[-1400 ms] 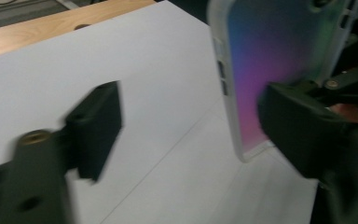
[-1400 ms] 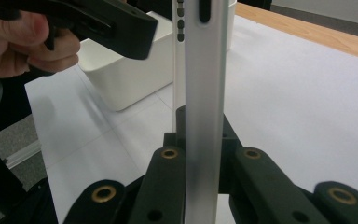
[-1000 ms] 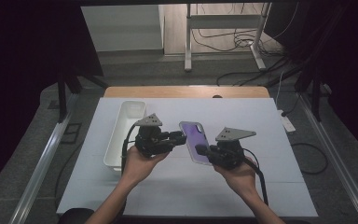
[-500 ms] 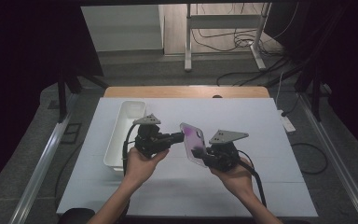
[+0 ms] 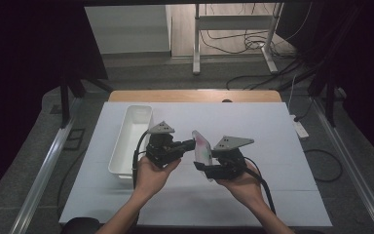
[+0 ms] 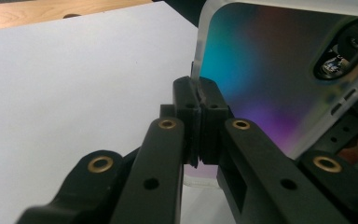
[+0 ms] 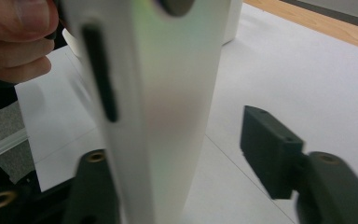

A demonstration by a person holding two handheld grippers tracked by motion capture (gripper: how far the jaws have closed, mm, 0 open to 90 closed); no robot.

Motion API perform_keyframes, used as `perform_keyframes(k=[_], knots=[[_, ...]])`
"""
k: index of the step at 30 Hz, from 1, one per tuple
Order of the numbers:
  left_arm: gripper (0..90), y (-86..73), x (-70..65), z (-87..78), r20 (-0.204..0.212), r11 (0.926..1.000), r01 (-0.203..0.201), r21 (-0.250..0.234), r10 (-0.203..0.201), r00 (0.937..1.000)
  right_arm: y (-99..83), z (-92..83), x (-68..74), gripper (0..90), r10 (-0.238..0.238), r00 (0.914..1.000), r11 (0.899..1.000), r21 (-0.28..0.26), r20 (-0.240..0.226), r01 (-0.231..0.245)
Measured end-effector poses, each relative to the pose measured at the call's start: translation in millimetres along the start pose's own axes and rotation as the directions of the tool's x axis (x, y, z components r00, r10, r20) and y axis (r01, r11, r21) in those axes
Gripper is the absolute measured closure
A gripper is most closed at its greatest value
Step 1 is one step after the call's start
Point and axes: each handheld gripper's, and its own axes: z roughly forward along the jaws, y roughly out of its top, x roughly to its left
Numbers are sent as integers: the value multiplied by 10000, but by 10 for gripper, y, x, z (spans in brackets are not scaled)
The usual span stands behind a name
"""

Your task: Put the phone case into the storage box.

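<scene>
Both grippers' fingers [image 6: 198,105] flank phone case [image 5: 202,147].

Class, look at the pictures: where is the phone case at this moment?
In the high view the phone case stands on edge above the white table near its middle, between the two tongs, with the left tongs pinching its edge, right of the white bin.

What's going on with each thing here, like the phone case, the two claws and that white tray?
Phone case: lifted off the table, tilted on edge, pinched at its rim.
Left gripper: shut on the phone case's edge.
Right gripper: jaws have just been opening; the phone case stands between them, and one pad is clear of it.
White tray: resting on the table, looks empty.
</scene>
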Motion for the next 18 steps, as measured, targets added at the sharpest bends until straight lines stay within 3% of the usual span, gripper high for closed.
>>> perform_keyframes(k=[8,12,18], knots=[[884,-11,0,13,-212,10000,-77,38,78,9997,13,43,60,224,-339,9994,9994,98,-97,340],[884,-9,23,-5,-399,9999,-131,17,132,9991,7,34,74,178,-517,9986,9984,216,-135,520],[884,-12,70,-26,-658,9999,-160,48,163,9977,-10,-11,38,149,-372,9990,9988,294,-249,379]])
